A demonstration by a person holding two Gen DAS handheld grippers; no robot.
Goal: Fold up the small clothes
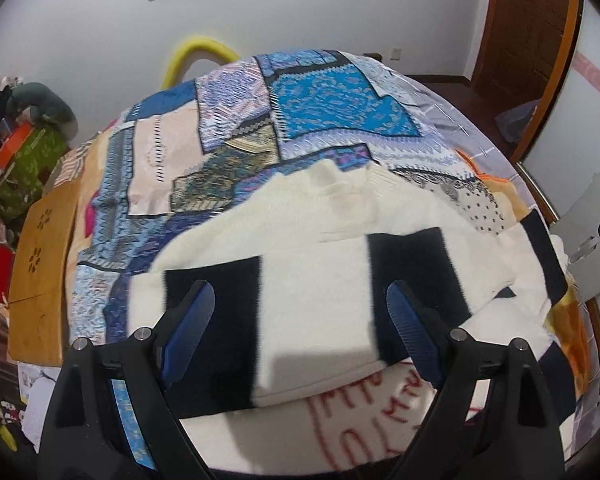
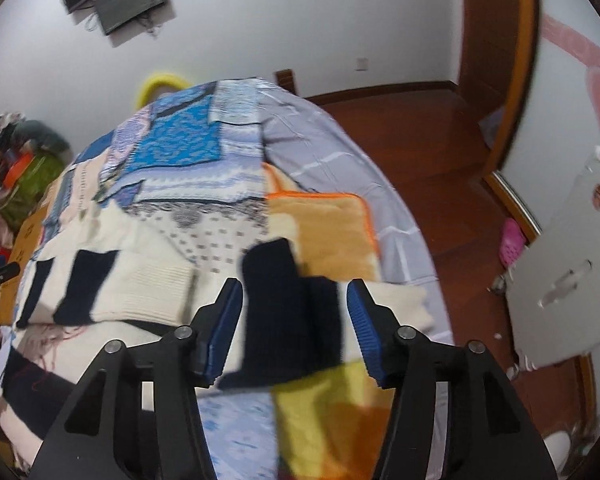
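A cream knit sweater (image 1: pixel 312 264) with wide black stripes lies spread on the patchwork bedspread (image 1: pixel 260 120), its lower part folded up so red lettering shows at the near edge. My left gripper (image 1: pixel 300 300) is open and empty, just above the sweater's folded body. In the right wrist view the sweater's body (image 2: pixel 140 280) lies to the left and its black-and-cream sleeve (image 2: pixel 292 320) stretches out under my right gripper (image 2: pixel 294 292), which is open and empty above it.
A wooden board (image 1: pixel 40 272) lies at the bed's left edge. An orange-edged tan blanket (image 2: pixel 328 232) lies beyond the sleeve. Cluttered piles (image 1: pixel 16 140) stand far left. Wooden floor (image 2: pixel 440 160), a door and a white cabinet (image 2: pixel 572 272) are to the right.
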